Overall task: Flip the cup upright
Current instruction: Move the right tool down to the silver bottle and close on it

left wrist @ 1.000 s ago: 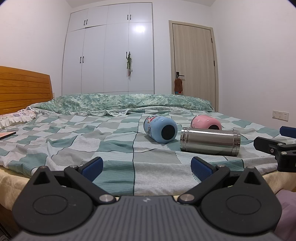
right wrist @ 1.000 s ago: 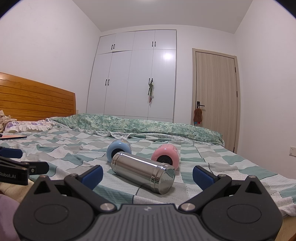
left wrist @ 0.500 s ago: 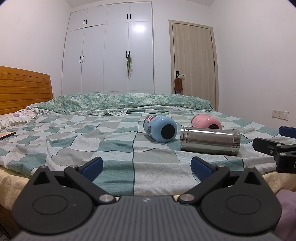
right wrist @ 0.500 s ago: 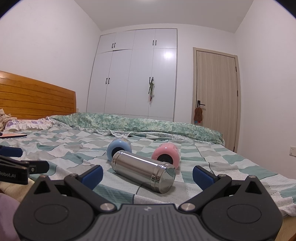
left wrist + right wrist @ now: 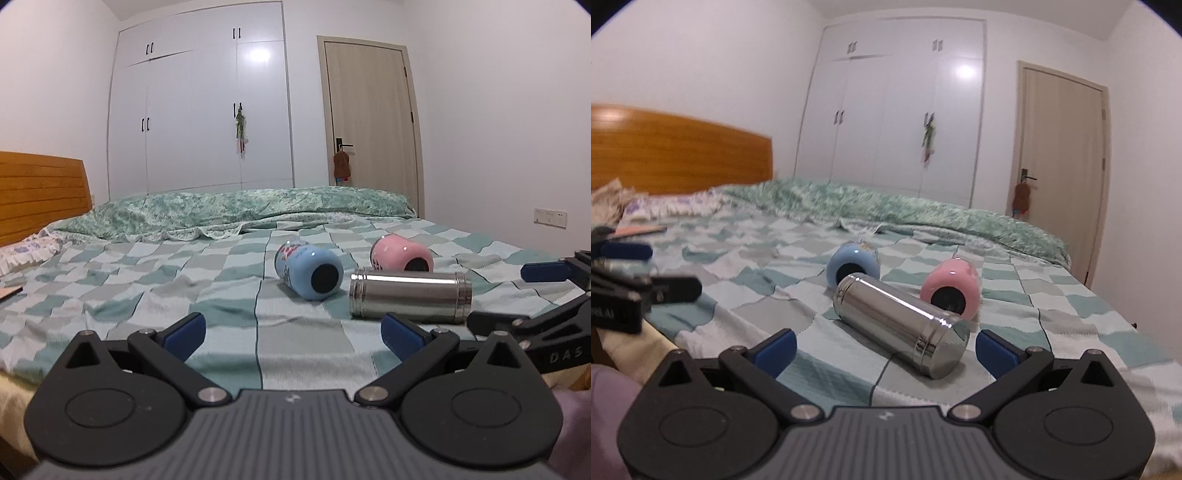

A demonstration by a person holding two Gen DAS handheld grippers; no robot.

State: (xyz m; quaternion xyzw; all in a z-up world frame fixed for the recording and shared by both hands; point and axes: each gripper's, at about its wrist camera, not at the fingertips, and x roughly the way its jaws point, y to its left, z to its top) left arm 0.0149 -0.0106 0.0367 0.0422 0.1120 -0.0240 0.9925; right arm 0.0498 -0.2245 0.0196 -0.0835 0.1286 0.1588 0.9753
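Here, three cups lie on their sides on the bed (image 5: 147,288). In the left view, the silver cup (image 5: 410,297) is at 3 o'clock from the blue cup (image 5: 308,271), just beside it. The pink cup (image 5: 400,254) sits behind the silver one, and its lower part is hidden by it. In the right view, the silver cup (image 5: 901,325) covers the bottom of the blue cup (image 5: 853,264), and the pink cup (image 5: 951,288) peeks out at 2 o'clock from it. It is hard to tell if the cups touch each other.

The left gripper (image 5: 291,330) has its fingers spread wide and holds nothing. The right gripper (image 5: 884,349) is also spread wide and holds nothing. The near end of the silver cup lies between its blue pads (image 5: 995,349), but they do not touch it. The right view is a bit blurry, mostly at the left side.

The right gripper shows at 3 o'clock in the left view, cut off by the edge. The blanket in front of the left gripper is flat and bare. A green quilt (image 5: 258,208) is bunched up along the far side, near the white closet (image 5: 201,110).
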